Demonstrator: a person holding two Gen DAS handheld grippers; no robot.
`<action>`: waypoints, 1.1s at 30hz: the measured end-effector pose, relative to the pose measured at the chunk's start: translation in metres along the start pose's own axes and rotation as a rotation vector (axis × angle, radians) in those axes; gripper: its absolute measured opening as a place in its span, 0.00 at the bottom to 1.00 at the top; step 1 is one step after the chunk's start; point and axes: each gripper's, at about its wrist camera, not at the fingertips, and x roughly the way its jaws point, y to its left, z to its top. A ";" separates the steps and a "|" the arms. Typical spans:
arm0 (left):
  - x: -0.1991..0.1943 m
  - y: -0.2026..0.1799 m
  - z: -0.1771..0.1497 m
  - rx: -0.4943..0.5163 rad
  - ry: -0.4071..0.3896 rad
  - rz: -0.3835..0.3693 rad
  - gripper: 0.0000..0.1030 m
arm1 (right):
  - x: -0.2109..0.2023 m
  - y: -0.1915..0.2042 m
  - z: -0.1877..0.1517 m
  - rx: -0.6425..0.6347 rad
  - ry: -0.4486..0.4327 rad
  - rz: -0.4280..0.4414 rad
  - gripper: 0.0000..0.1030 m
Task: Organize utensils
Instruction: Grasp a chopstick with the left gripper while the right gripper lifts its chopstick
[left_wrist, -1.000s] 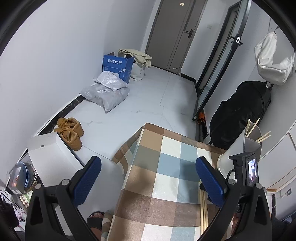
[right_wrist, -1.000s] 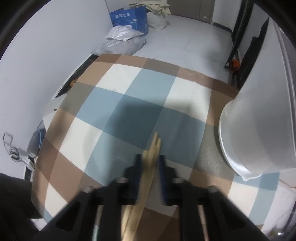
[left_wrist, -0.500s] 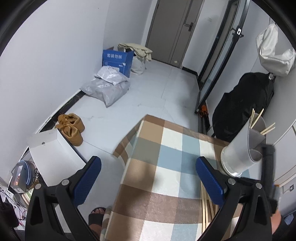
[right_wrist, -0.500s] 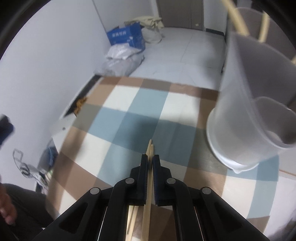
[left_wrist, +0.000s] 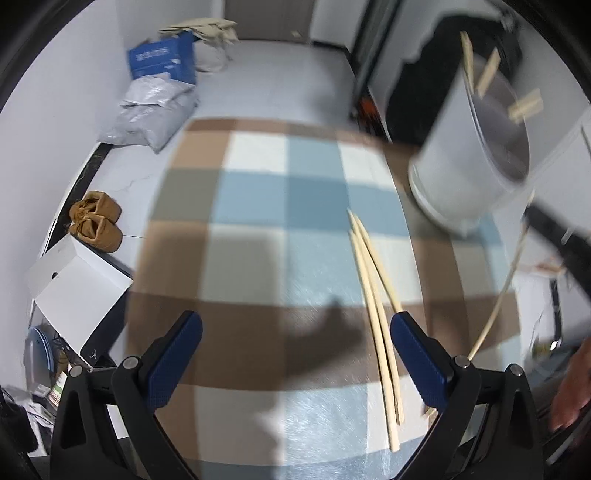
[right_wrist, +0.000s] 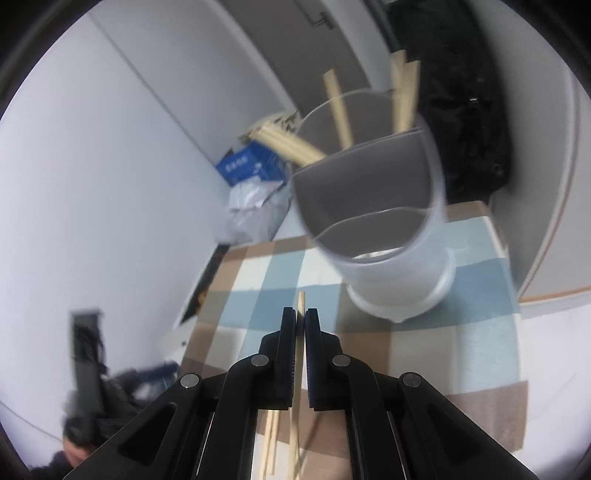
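Note:
My right gripper (right_wrist: 300, 317) is shut on one wooden chopstick (right_wrist: 301, 302), raised above the checked tablecloth (right_wrist: 480, 325), its tip short of the translucent utensil holder (right_wrist: 373, 221). The holder has several chopsticks (right_wrist: 338, 107) standing in its back compartment. In the left wrist view the held chopstick (left_wrist: 498, 299) hangs at the right, and the holder (left_wrist: 469, 147) stands at the table's far right. My left gripper (left_wrist: 295, 332) is open and empty above the cloth. A few loose chopsticks (left_wrist: 373, 291) lie on the cloth beside its right finger.
The table's left edge drops to the floor, where a white box (left_wrist: 77, 284), brown shoes (left_wrist: 96, 221), a grey bag (left_wrist: 151, 118) and a blue carton (left_wrist: 162, 59) sit. A black bag (right_wrist: 465, 92) stands behind the holder.
My right gripper has lifted one chopstick off the cloth and risen toward the holder's rim. My left gripper has tilted down and moved in over the table.

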 end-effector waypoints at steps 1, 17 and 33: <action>0.002 -0.004 -0.001 0.013 0.010 0.007 0.96 | -0.007 -0.008 0.001 0.025 -0.021 0.008 0.04; 0.022 -0.012 -0.012 0.012 0.115 0.124 0.97 | -0.058 -0.028 -0.003 0.045 -0.123 0.023 0.04; 0.045 -0.022 0.013 -0.024 0.175 0.175 0.98 | -0.067 -0.020 -0.002 -0.002 -0.137 0.048 0.04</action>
